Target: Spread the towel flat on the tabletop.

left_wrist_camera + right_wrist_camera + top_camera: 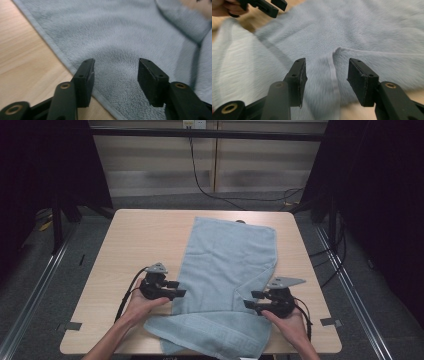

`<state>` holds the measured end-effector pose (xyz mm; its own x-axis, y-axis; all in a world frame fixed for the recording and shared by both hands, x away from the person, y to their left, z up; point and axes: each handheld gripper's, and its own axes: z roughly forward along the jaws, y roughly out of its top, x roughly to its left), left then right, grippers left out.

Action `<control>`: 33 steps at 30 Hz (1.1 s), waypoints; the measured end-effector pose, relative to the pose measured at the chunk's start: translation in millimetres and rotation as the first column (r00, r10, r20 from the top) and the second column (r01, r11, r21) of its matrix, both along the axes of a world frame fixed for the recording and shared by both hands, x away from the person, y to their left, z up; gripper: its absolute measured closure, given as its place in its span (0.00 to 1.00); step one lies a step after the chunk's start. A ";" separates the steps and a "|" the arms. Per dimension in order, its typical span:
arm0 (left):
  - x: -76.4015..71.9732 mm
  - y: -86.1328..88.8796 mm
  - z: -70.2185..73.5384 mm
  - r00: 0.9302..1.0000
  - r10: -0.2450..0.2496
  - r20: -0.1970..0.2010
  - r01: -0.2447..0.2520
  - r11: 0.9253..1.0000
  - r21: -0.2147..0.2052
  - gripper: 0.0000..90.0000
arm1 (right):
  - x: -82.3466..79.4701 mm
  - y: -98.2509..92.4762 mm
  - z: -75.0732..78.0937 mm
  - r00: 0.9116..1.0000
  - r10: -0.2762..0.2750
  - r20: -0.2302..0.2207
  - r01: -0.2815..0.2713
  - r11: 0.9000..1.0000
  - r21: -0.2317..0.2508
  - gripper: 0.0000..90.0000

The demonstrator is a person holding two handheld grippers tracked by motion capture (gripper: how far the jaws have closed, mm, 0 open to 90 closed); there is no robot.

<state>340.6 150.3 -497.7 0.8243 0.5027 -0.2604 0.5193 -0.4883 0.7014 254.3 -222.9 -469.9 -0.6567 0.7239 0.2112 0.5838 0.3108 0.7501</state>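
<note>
A light blue towel (225, 270) lies lengthwise on the wooden table (135, 240), its near end folded over and hanging past the front edge. My left gripper (181, 288) is at the towel's left edge, open, with the hem (62, 56) running under its jaws. My right gripper (248, 299) is at the towel's right side, open, over a folded flap (374, 62) and a seam (332, 67). Neither gripper holds the cloth. In the right gripper view the left gripper (278, 6) appears at the top left.
Bare table top lies left of the towel and along the back. Dark frames stand at both sides. A black cable (200, 180) hangs down the back wall to the floor. Tape marks (330, 322) sit near the front corners.
</note>
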 end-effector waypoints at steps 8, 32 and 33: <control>-26.8 -7.1 0.6 0.989 -0.073 0.128 0.057 0.991 0.125 0.93 | 5.2 16.6 -15.3 0.999 0.023 -0.024 -0.025 0.997 -0.069 0.89; -49.9 41.3 18.6 0.998 0.016 0.064 -0.015 1.000 -0.026 0.78 | -65.8 -41.5 11.8 0.979 -0.185 0.080 0.187 0.982 -0.013 0.69; -47.9 40.1 19.8 0.998 0.021 0.067 -0.019 0.999 -0.029 0.76 | -61.9 -40.6 13.8 0.978 -0.193 0.084 0.194 0.981 -0.005 0.67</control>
